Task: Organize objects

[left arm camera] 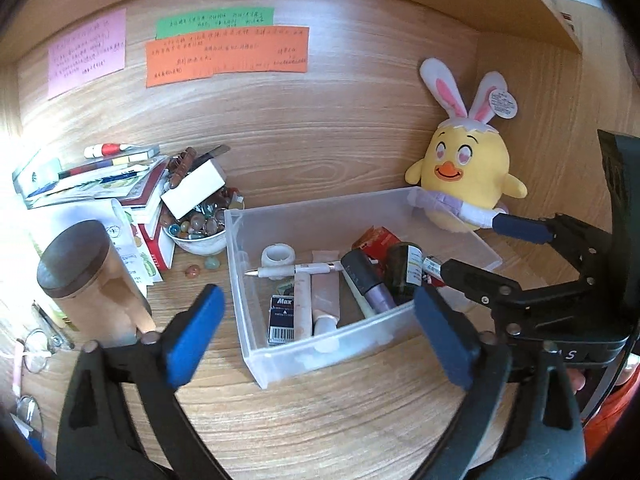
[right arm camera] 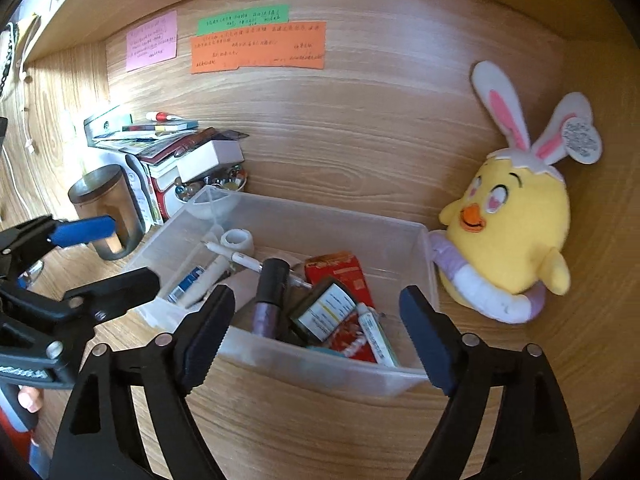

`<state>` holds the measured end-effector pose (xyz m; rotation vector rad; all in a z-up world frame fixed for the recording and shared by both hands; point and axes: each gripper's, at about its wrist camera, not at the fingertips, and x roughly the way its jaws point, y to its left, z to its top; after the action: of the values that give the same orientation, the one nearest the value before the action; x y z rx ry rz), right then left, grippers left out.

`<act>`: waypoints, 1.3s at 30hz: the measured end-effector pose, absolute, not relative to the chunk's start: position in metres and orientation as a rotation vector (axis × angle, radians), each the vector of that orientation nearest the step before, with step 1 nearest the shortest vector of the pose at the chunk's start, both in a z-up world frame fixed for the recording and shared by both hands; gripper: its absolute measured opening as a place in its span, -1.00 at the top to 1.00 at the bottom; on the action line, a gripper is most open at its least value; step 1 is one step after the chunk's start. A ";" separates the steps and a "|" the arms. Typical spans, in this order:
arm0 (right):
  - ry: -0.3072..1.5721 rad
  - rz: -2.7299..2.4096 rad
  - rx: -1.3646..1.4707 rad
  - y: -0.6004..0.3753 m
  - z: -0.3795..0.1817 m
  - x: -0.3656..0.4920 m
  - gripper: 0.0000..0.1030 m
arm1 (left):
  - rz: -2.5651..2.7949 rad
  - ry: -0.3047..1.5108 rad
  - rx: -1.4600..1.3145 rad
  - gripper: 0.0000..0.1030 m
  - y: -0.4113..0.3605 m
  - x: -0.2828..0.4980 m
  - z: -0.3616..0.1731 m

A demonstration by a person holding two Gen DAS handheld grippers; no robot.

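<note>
A clear plastic bin (left arm camera: 320,354) (right arm camera: 316,372) stands on the wooden desk, close in front of both grippers. Inside lie a white pen (left arm camera: 300,269), a tape roll (left arm camera: 278,254), cream tubes (left arm camera: 325,300), a black "Max" box (left arm camera: 282,320), a purple-and-black tube (right arm camera: 269,300), a dark labelled bottle (right arm camera: 322,312) and a red packet (right arm camera: 336,270). My left gripper (left arm camera: 318,300) is open, its blue pads spread as wide as the bin's near wall, nothing pressed between them. My right gripper (right arm camera: 316,300) is open too, over the bin's near right end. Each shows from the side in the other's view.
A yellow plush chick (right arm camera: 508,232) with rabbit ears leans in the right back corner, touching the bin. Left of the bin stand a lidded wooden mug (left arm camera: 84,272), a bowl of marbles (left arm camera: 200,232) and a pile of books (left arm camera: 108,184). Coloured notes (left arm camera: 228,54) hang on the back panel.
</note>
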<state>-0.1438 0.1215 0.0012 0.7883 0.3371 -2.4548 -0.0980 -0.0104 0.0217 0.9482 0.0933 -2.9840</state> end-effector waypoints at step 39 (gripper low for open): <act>0.199 -2.469 0.830 0.152 -0.017 -0.121 -0.93 | -2.973 0.154 1.008 -0.96 -0.002 -0.082 0.002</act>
<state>-0.1212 0.1519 -0.0166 0.8305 0.1987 -2.4694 -0.0817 -0.0016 0.0020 1.0079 0.1537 -2.9727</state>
